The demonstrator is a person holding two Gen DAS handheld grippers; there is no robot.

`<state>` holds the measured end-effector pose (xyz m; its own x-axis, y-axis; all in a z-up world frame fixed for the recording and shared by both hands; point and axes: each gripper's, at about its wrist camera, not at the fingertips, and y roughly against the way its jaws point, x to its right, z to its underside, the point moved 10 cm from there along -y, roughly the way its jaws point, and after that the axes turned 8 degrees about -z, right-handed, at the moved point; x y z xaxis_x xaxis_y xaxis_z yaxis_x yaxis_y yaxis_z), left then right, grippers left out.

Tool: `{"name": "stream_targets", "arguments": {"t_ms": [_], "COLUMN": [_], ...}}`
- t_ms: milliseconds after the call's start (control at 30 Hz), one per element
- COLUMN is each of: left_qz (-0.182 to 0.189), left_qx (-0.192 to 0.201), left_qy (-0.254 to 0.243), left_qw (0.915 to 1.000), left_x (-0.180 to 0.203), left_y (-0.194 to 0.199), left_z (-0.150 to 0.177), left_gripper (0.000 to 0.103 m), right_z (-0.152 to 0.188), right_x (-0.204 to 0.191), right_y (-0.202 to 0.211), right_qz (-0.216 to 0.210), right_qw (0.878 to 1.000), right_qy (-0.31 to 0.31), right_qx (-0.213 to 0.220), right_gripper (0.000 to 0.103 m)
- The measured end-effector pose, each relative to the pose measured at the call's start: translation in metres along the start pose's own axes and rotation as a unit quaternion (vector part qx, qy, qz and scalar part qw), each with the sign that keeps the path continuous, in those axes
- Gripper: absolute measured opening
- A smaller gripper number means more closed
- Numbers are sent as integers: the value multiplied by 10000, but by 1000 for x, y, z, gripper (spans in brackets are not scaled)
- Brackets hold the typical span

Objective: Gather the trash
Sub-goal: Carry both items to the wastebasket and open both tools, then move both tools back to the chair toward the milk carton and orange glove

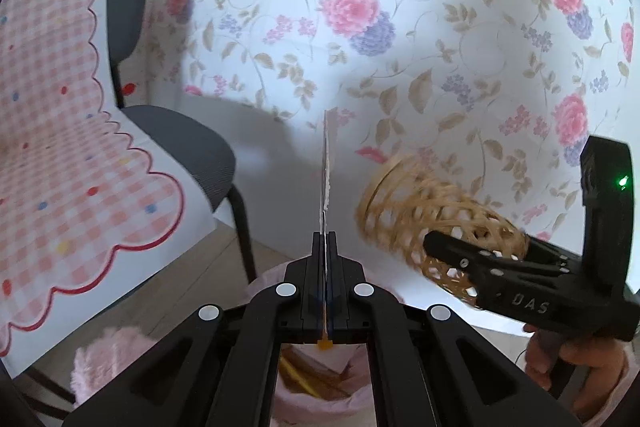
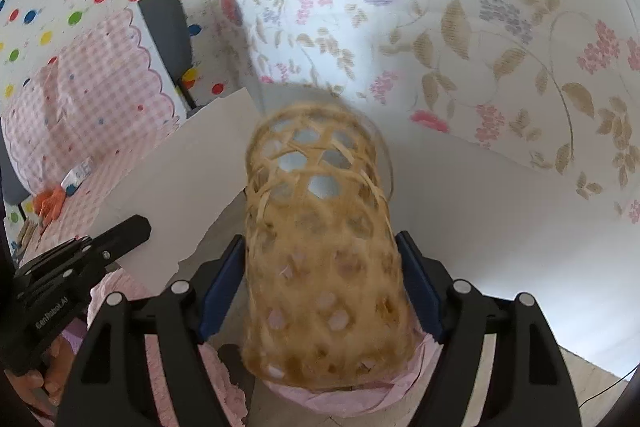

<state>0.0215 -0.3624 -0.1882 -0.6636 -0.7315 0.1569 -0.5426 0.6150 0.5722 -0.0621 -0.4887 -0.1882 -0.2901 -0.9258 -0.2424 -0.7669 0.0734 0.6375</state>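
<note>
My right gripper (image 2: pixel 320 267) is shut on a woven bamboo basket (image 2: pixel 320 247), held tilted over a bin lined with a pink bag (image 2: pixel 340 397). The basket also shows in the left wrist view (image 1: pixel 432 215), with the right gripper (image 1: pixel 480 267) around it. My left gripper (image 1: pixel 326 239) is shut on a thin white sheet of paper (image 1: pixel 326 171), seen edge-on and standing up from the jaws. In the right wrist view the left gripper (image 2: pixel 120 233) holds the white sheet (image 2: pixel 180 187) flat beside the basket. The pink-lined bin (image 1: pixel 316 379) lies below the left gripper, with brownish scraps inside.
A table with a pink checked cloth (image 1: pixel 60 147) stands at the left, with orange scraps (image 2: pixel 50 201) and a small wrapper (image 2: pixel 78 179) on it. A dark grey chair (image 1: pixel 176 139) stands by it. A floral cloth (image 1: pixel 400 27) hangs behind.
</note>
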Motion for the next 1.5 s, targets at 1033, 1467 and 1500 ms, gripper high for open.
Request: {"name": "stream_targets", "arguments": {"t_ms": [1033,1467,1500], "left_qz": [-1699,-2893,-2938], "left_qx": [103,-83,-76], "left_qy": [619,936,949], "left_qw": [9835,9526,9511], "left_x": [-142,-220,-224], "left_y": [85,134,137], "left_z": [-2,6,5], "left_gripper": [61,67,67], "right_z": [-44,-54,-56], "right_x": [-122,-218,-222], "right_y": [10,-14,-15], "right_qz": [-832,-1547,-1576], "right_qw": [9917,9741,9732], "right_qy": [892,1630,1653], "right_qx": [416,256,256], "right_gripper": [65,51,51]}}
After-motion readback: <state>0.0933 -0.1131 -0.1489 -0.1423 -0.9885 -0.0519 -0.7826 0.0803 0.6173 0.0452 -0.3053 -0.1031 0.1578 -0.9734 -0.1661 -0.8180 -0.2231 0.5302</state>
